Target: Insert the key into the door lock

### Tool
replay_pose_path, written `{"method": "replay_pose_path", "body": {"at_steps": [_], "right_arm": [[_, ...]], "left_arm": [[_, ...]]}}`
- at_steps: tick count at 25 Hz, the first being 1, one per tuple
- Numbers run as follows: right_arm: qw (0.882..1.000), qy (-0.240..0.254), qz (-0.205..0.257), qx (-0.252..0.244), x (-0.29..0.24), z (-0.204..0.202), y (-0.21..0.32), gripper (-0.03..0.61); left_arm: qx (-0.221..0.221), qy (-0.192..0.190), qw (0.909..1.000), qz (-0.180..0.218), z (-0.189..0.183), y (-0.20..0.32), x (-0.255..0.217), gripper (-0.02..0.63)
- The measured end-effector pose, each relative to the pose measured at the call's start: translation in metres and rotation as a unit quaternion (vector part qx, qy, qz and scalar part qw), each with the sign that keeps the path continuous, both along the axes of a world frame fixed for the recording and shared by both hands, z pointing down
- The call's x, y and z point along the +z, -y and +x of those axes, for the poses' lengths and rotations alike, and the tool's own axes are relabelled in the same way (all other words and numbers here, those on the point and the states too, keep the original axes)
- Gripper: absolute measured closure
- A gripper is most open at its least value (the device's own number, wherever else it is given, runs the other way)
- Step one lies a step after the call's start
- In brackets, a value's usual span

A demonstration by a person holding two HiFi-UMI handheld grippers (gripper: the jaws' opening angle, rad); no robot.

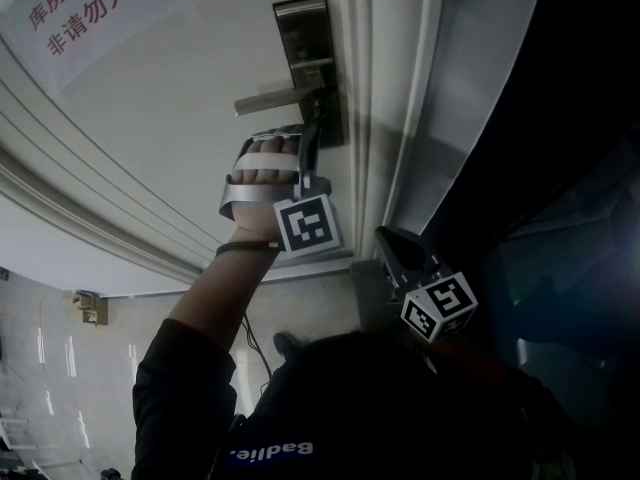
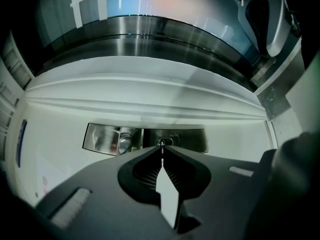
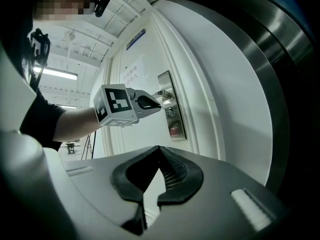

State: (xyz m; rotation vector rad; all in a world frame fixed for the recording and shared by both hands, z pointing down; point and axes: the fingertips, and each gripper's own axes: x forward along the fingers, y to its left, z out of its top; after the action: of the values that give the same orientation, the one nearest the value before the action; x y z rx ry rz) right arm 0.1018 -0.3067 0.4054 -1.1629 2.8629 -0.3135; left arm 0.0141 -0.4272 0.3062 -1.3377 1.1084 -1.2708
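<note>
left gripper (image 2: pixel 161 151) jaws clamped on key (image 2: pixel 162 145) at door lock (image 2: pixel 189 139), right gripper (image 3: pixel 159 149) jaws together, empty

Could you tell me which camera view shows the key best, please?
The left gripper view: the key is a thin blade pinched in the left gripper, its tip at the keyhole. In the head and right gripper views that gripper hides it.

The person wears a black short-sleeved top (image 1: pixel 340 408) with pale lettering (image 1: pixel 270 451) across it and a thin dark wristband (image 1: pixel 246 248). The left gripper (image 1: pixel 314 120) and right gripper (image 1: pixel 386 236) each carry 1 white cube (image 1: pixel 307 224) with black square markers; their pads (image 2: pixel 142 171) are dark and ribbed.
</note>
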Motion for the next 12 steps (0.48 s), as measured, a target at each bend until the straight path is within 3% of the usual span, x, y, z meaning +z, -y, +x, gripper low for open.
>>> {"method": "replay_pose_path", "body": {"at_steps": [12], "right_arm": [[1.0,-0.008,-0.005,0.009,0.0032,0.0051,-0.002,0.574]], "left_arm": [[-0.021,0.01,0.9997,0.005,0.0045,0.0063,0.0004,0.583]]}}
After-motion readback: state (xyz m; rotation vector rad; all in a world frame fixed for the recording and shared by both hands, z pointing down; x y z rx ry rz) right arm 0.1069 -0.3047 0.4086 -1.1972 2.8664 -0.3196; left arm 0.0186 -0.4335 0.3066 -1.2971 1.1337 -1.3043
